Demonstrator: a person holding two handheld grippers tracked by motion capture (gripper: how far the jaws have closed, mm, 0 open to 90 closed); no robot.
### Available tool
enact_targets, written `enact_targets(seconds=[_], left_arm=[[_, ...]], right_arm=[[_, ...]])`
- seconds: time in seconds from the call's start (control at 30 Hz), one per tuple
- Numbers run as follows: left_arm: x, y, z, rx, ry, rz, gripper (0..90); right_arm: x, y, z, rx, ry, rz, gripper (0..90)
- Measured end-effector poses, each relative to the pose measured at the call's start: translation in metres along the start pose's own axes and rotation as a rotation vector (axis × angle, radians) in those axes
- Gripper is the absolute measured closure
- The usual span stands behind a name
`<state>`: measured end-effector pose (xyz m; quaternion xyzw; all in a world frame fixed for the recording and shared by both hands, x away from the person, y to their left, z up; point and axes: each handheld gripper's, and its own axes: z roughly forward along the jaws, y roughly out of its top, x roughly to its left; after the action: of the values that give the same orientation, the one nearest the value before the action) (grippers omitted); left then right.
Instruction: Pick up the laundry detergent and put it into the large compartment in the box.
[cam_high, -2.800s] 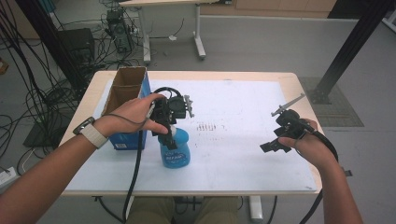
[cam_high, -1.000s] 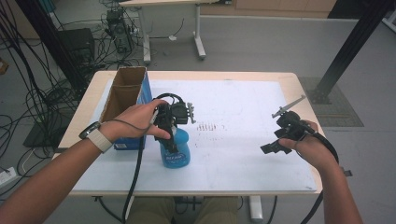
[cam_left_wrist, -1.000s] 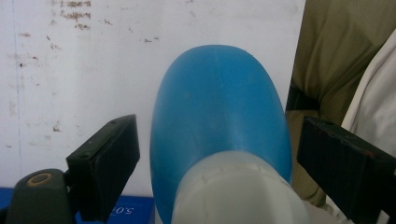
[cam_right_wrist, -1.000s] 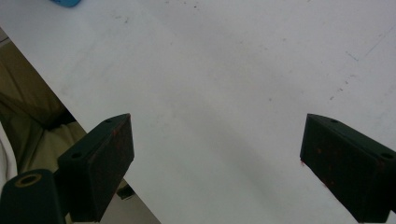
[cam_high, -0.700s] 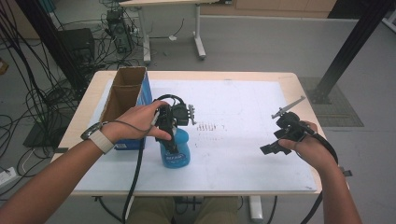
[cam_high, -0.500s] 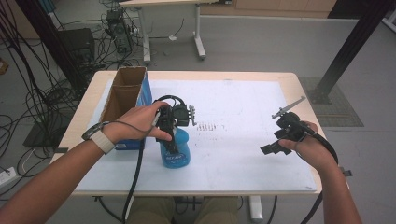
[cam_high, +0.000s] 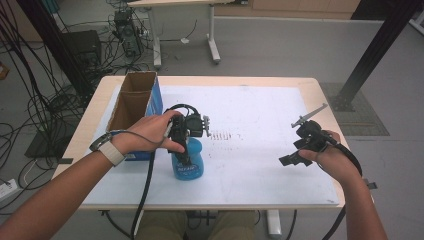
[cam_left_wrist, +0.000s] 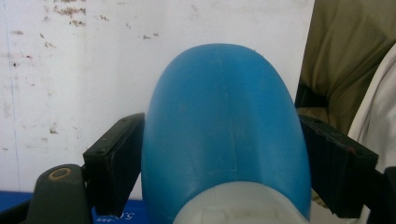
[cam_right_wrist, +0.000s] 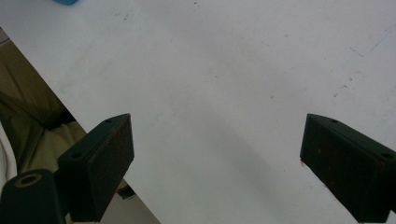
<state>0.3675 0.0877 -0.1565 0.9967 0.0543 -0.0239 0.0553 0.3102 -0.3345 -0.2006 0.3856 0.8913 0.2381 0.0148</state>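
Blue bottle (cam_left_wrist: 224, 126): upright near the cardboard box (cam_high: 134, 107), flanked by the left gripper (cam_high: 186, 145), whose 2 jaws have just been closing; contact cannot be told. Grasp judged imminent. Right gripper (cam_right_wrist: 215, 163): held wide, idle.

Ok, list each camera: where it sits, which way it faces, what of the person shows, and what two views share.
High view: above the person's side, looking forward and down on the table; both forearms, left gripper and right gripper show.
Left gripper view: rides the left gripper, looking down; its jaws, just closing, flank the blue bottle.
Right gripper view: rides the right gripper, facing the white tabletop; jaws wide apart.
Shared: the blue bottle appears in the high and left gripper views.
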Motion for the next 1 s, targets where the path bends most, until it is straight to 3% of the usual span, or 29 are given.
enact_targets(seconds=[0.37,0.47,0.87,1.0], left_arm=[[-0.0066,-0.0003,-0.0004,0.003,0.036,0.008,21.8],[-0.0058,-0.0005,-0.0004,0.003,0.027,0.012,28.8],[-0.008,-0.0012,-0.0006,-0.002,0.037,0.015,31.1],[-0.0074,-0.0025,-0.0007,-0.006,0.037,0.01,37.4]], right_arm=[[0.0002,-0.0012,-0.0002,-0.001,-0.003,-0.002,9.7],[0.0002,-0.0009,-0.0003,-0.001,-0.001,-0.002,9.7],[0.0016,0.0002,-0.0005,0.0,0.0,-0.001,9.7],[0.0012,-0.0005,-0.0008,-0.001,-0.001,-0.004,9.7]])
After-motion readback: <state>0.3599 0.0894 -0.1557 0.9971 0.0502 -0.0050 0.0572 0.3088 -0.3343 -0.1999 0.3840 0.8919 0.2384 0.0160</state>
